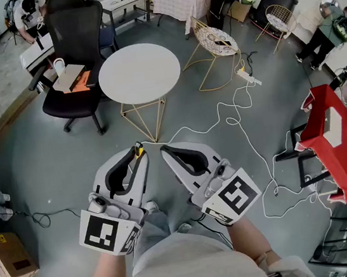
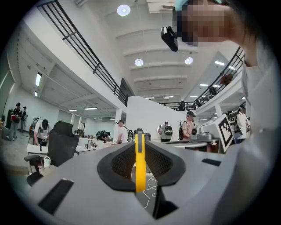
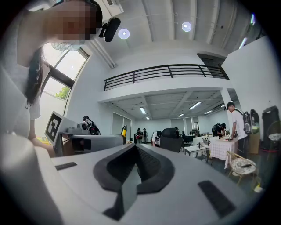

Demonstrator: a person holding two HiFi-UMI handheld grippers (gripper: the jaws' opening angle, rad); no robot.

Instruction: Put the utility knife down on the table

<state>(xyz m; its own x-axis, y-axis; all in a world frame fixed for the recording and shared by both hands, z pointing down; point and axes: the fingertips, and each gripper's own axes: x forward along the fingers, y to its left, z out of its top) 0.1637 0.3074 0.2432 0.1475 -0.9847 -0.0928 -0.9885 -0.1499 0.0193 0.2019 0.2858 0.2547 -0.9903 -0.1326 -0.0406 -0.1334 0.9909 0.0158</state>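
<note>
Jaws of the left claw (image 1: 138, 159) pinch the yellow utility knife (image 2: 139, 165), its long axis pointing forward along them. The right claw (image 1: 166, 150), just beside it, is closed on nothing. The round white surface (image 1: 140, 75) sits ahead of both, upper centre of the head view.
</note>
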